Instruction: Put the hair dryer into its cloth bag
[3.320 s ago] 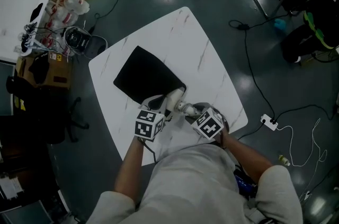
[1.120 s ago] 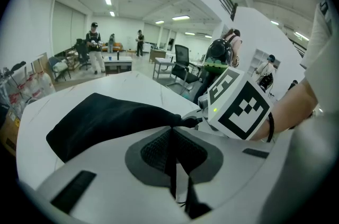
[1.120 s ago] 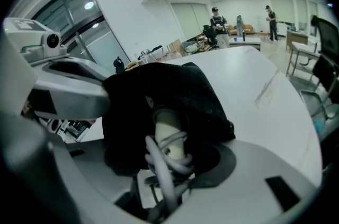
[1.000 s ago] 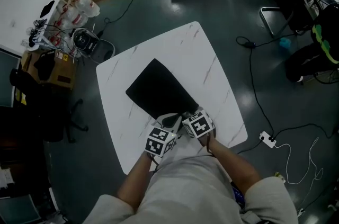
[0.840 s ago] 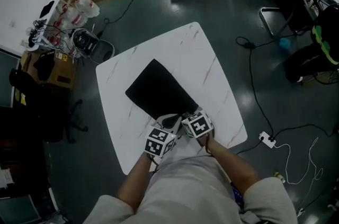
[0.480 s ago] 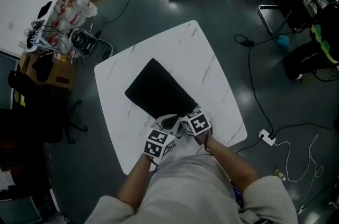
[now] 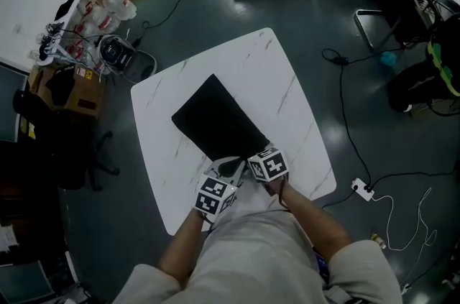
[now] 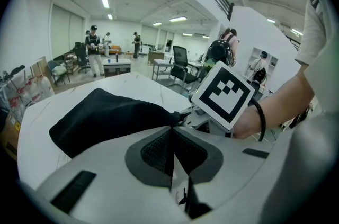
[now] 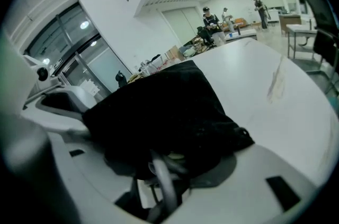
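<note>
- Trouble could come first from the cord. It trails out of the black cloth bag and runs back between the jaws of the right hand-held gripper. If the mouth were drawn shut as things lie, the cord would likely be trapped in it or left hanging outside.
- Slippage is the second hazard. The bag's mouth sits at the near edge of the white bench, close to the person. If the grip eased, the load would probably slide back out or tip over that edge.
- The right hand-held gripper has its jaws set wide. The bulging mouth end of the bag fills the gap and lies against both sides. The hold appears to be on the cloth and the bulk inside it.
- The left hand-held gripper has its jaws pressed together, with the tips right at the bag's gathered near corner. Whether they nip the cloth there cannot be made out. A pinch that far out on the tips would give way under a small tug.
- The hair dryer shows in no view. Judging by the swollen near end and the cord running out, it lies inside the bag at the mouth. That would put it between the right jaws and just beyond the left tips.
- From both hand-held grippers the bag stretches away across the bench toward the far left. It flattens out at its far end.
</note>
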Available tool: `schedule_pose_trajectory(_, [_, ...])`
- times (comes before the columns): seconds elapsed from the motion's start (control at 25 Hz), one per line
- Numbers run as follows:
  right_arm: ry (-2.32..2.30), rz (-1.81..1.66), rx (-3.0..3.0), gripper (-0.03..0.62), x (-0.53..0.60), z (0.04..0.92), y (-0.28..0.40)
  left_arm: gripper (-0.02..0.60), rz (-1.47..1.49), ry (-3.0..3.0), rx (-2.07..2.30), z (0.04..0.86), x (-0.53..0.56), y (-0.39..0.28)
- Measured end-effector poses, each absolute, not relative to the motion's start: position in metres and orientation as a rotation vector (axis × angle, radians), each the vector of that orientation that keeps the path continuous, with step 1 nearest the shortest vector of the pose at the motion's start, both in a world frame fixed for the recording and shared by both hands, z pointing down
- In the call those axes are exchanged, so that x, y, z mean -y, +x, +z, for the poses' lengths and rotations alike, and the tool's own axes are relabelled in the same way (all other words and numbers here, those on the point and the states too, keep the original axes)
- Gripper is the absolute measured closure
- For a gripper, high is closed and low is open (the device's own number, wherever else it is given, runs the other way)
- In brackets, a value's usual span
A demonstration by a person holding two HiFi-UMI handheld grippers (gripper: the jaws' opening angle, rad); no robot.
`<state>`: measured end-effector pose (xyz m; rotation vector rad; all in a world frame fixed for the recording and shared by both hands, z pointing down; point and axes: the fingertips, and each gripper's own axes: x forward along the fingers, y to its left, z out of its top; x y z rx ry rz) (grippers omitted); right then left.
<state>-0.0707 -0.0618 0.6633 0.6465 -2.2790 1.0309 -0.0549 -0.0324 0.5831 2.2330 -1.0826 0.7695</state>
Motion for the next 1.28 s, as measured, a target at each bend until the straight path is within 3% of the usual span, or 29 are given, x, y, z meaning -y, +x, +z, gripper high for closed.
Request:
schedule_pose_trajectory(0.48, [0.644, 0.958, 2.335, 0.337, 0.063, 0.672, -0.078, 0.568, 0.729, 2.185, 1.18, 0.604, 0.024, -0.07])
schedule_pose_trajectory(0.88, [0.565, 0.911, 2.365, 0.306, 0.029, 0.643, -0.038, 0.566, 0.778, 2.166, 1.281, 0.606, 0.027, -0.084])
schedule_pose_trajectory(1.28, [0.678, 0.478, 2.379, 0.32, 0.05, 0.625, 0.024, 0.568, 0.816, 2.206, 1.274, 0.605, 0.024, -0.077])
